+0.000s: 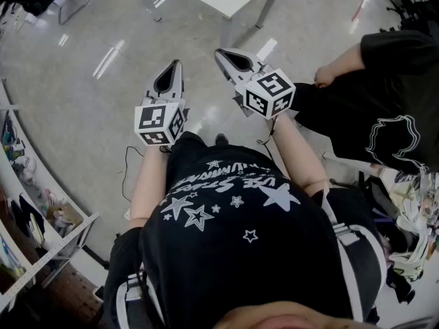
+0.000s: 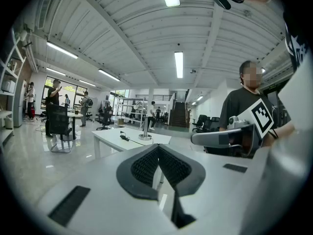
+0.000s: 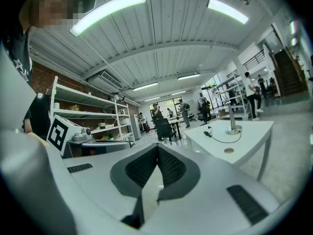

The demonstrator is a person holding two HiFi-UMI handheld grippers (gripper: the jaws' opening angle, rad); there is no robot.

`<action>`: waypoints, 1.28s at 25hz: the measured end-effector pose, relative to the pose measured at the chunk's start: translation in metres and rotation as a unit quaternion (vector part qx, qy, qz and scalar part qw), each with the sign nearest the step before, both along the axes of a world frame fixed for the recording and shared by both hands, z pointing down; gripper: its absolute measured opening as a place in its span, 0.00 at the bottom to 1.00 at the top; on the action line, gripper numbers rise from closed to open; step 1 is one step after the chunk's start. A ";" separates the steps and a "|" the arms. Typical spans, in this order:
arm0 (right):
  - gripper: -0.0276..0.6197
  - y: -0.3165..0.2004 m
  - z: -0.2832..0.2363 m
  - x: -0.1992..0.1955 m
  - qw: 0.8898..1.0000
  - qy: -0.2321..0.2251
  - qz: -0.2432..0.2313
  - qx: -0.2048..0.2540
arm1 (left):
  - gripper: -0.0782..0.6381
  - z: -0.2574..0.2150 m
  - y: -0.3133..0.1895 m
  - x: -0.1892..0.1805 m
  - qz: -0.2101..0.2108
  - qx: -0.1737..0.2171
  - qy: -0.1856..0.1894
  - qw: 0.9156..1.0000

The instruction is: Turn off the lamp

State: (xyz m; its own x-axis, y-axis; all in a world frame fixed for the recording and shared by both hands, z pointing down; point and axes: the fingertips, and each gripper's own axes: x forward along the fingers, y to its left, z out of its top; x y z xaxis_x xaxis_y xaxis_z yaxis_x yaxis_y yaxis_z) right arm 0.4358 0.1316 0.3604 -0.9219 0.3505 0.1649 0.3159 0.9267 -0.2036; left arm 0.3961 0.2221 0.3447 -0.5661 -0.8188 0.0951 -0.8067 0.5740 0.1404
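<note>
Looks along the white right gripper [image 3: 157,147], dark ribbed jaws closed tip to tip with nothing between them, toward a far black office chair [image 3: 164,127]. Finds on the right a white rectangular table [image 3: 254,131] bearing a slim silver lamp stand on a round base [image 3: 233,129], a black cable [image 3: 217,137] near it and a round grey hole cover [image 3: 229,151] nearer. Catches at left the white left gripper [image 3: 123,144] with its black-and-white marker cube, before white metal shelving [image 3: 88,115].
</note>
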 end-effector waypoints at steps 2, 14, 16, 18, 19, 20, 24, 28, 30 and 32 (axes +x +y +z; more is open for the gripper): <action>0.05 0.000 0.002 -0.001 1.000 0.002 0.000 -0.003 | 0.12 -0.002 0.001 -0.002 -0.004 0.004 -0.002 1.000; 0.05 -0.011 0.008 -0.040 0.999 0.015 0.028 0.004 | 0.12 0.006 -0.004 -0.055 0.012 0.022 0.012 1.000; 0.05 -0.023 0.009 -0.053 0.999 0.018 0.046 0.005 | 0.12 0.004 -0.014 -0.070 0.028 0.022 0.009 0.999; 0.05 -0.031 0.008 -0.071 0.998 0.019 0.063 -0.001 | 0.12 0.003 -0.022 -0.089 0.044 0.021 0.008 0.999; 0.05 -0.033 0.007 -0.080 0.997 0.019 0.069 -0.004 | 0.12 0.003 -0.023 -0.099 0.051 0.020 0.008 0.998; 0.05 -0.033 0.007 -0.091 0.997 0.019 0.073 -0.006 | 0.12 0.002 -0.024 -0.110 0.056 0.019 0.007 0.998; 0.05 -0.031 0.000 -0.134 0.996 0.016 0.084 -0.005 | 0.12 -0.007 -0.023 -0.156 0.066 0.025 0.005 0.998; 0.05 -0.031 -0.008 -0.170 0.995 0.010 0.098 -0.004 | 0.12 -0.015 -0.024 -0.193 0.080 0.026 0.001 0.996; 0.05 -0.032 -0.009 -0.186 0.994 0.009 0.107 -0.005 | 0.12 -0.016 -0.023 -0.208 0.089 0.026 0.000 0.996; 0.05 -0.030 -0.009 -0.201 0.993 0.010 0.116 -0.005 | 0.12 -0.017 -0.019 -0.223 0.096 0.024 -0.003 0.995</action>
